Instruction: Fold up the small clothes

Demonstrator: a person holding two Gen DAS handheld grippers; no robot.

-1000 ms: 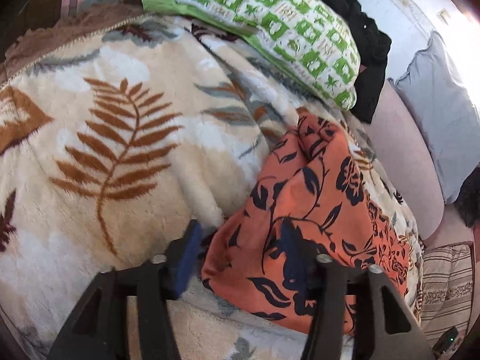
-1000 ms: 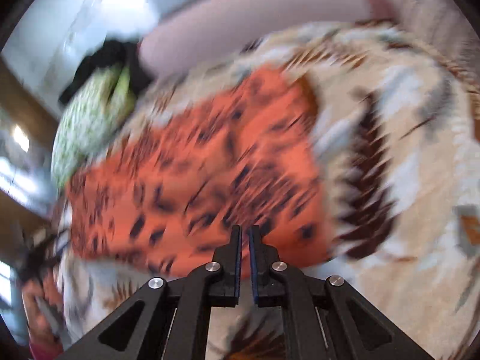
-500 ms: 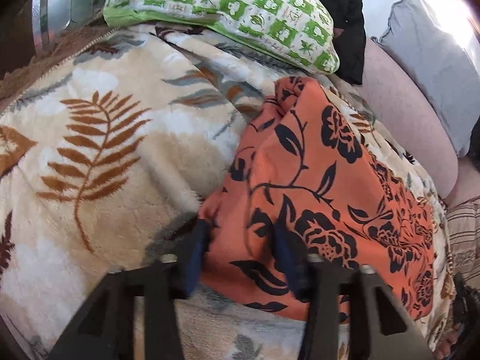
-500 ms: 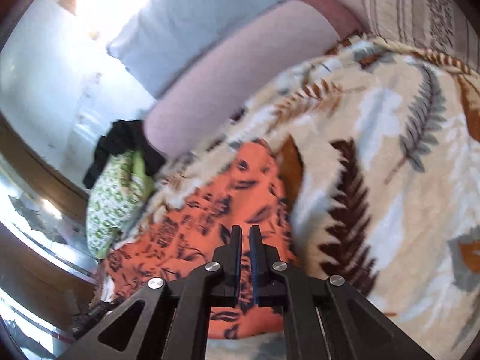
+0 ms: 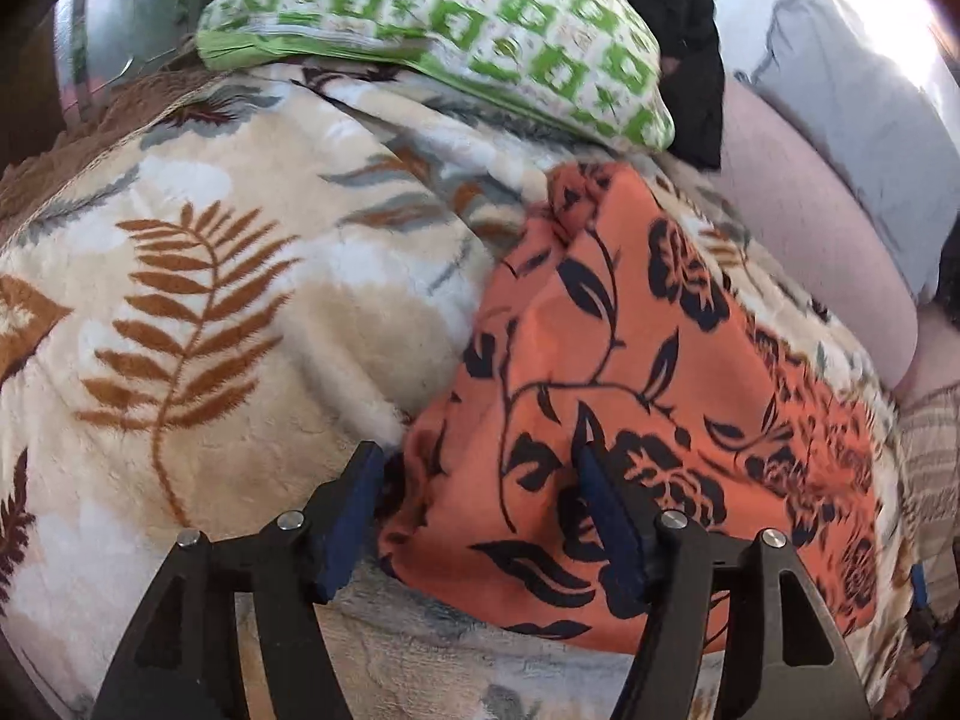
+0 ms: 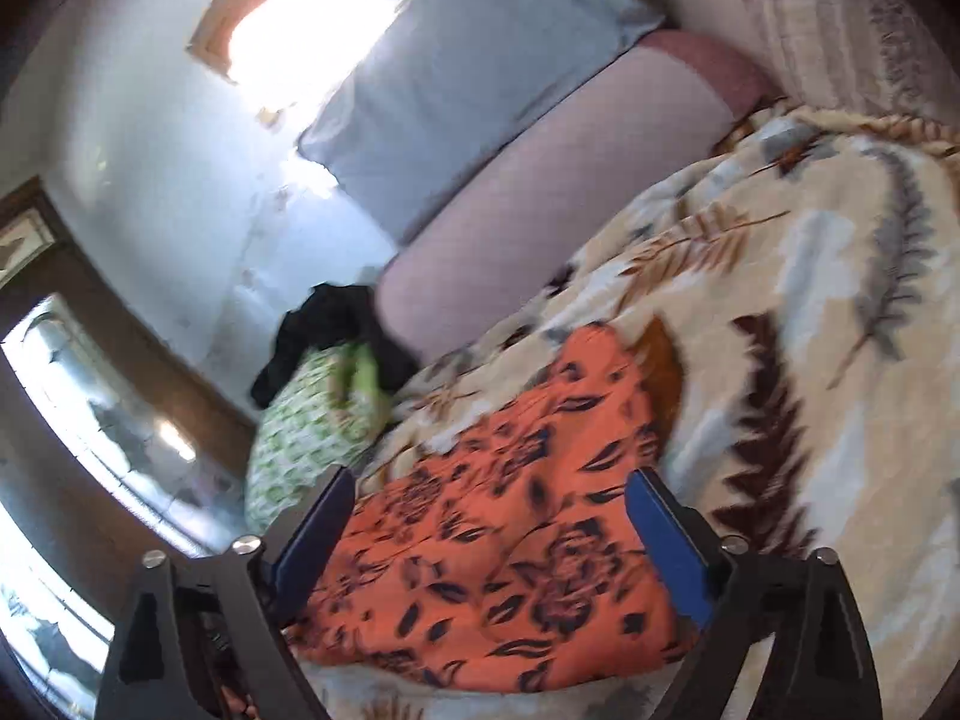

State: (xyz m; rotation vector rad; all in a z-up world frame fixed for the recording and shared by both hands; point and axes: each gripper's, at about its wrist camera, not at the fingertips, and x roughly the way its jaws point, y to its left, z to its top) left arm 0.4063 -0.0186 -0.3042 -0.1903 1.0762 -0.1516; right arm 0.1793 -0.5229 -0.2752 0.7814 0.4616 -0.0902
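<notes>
An orange garment with a black flower print (image 5: 630, 372) lies folded on a cream leaf-pattern blanket (image 5: 210, 276). My left gripper (image 5: 480, 480) is open, its jaws astride the garment's near left corner, one fingertip (image 5: 360, 480) on the blanket and the other over the cloth. In the right wrist view the same garment (image 6: 510, 528) lies between the jaws of my right gripper (image 6: 489, 498), which is open and just above its near edge.
A green-and-white patterned pillow (image 5: 456, 18) and a black cloth (image 5: 690, 48) lie at the blanket's far end. A pink bolster (image 5: 810, 252) and a grey pillow (image 6: 456, 90) run along the wall side. A striped cushion (image 6: 840, 12) sits beyond.
My right gripper has opened from shut and now straddles the garment's edge. My left gripper has stayed open and shifted closer over the garment's corner.
</notes>
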